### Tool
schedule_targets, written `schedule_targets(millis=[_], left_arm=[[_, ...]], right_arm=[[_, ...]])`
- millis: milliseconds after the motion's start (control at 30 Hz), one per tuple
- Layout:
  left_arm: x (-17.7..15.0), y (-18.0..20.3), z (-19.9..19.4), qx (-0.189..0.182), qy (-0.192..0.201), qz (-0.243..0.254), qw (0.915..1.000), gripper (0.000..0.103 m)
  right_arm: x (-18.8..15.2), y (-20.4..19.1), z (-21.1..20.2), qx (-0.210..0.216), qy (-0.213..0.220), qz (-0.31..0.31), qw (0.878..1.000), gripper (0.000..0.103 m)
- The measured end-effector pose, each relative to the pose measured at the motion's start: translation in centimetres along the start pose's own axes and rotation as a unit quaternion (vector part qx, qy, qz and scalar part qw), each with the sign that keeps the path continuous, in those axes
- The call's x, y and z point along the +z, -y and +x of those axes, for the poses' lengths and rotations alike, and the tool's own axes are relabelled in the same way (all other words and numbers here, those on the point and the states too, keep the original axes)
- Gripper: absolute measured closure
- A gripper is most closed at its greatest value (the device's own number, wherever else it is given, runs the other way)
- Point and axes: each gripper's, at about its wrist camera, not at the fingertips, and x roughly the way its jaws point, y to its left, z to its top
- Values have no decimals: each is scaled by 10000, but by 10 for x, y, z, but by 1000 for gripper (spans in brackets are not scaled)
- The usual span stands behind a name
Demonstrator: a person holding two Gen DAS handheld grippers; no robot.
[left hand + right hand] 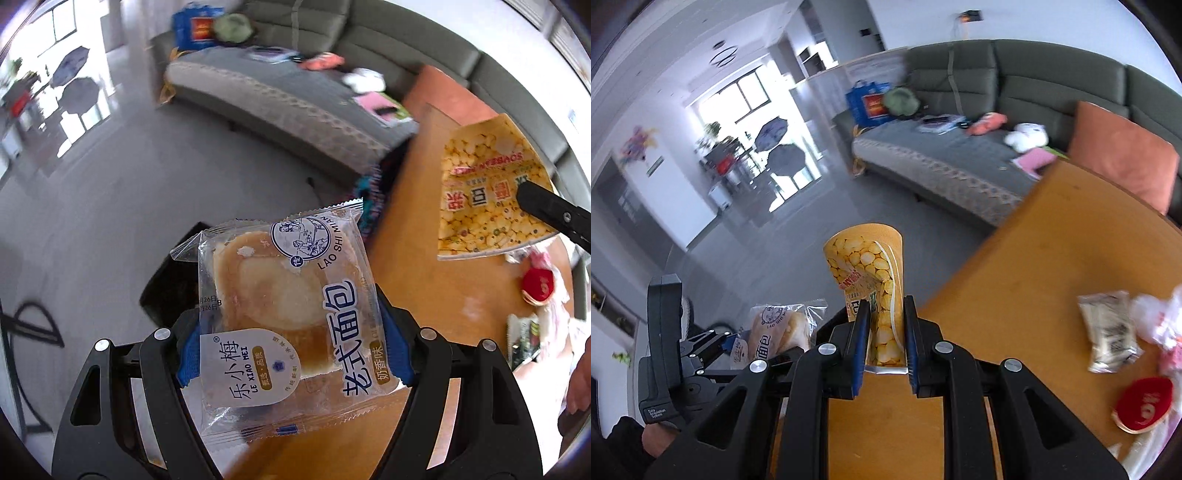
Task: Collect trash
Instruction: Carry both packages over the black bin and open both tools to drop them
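1. A clear bread packet (284,314), printed with blue lettering and holding a round pale-brown bun, is pinched at its sides above the edge of a wooden table.
2. A yellow snack bag (871,291), patterned with pale kernels and a red label band, stands upright in a grip.
3. A silver wrapper (1110,330) lies flat on the table beside a red wrapper (1143,404).
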Motion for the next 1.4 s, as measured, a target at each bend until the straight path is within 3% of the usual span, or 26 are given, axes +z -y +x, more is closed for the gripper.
schedule_targets(millis=[433,500,567,600,633,700,1000,1200,1400], left_arm=[[9,-96,10,465,-145,-491,9976,26],[12,-105,12,530,-119,-536,9971,7],[18,-113,13,728,-28,-475,9962,5],[23,-115,16,887,-33,-372,9954,5],[26,-117,19,975,-79,-294,9948,5],[32,-120,24,1126,-134,-215,9933,5],[29,-139,19,895,-11,-602,9942,5],[28,-134,17,878,-33,-612,9943,5],[30,-115,11,797,24,-463,9957,5]], right_arm=[[14,-81,84,378,-556,-453,9967,83],[14,-94,97,429,-656,-490,9957,82],[22,-101,115,460,-834,-458,9944,59],[25,-103,123,396,-927,-423,9940,38],[29,-106,130,262,-968,-388,9942,35],[36,-112,139,169,-948,-370,9947,35],[38,-105,133,7,-842,-384,9957,35],[34,-91,124,-69,-808,-263,9964,27],[26,-72,110,-81,-810,-107,9966,27]])
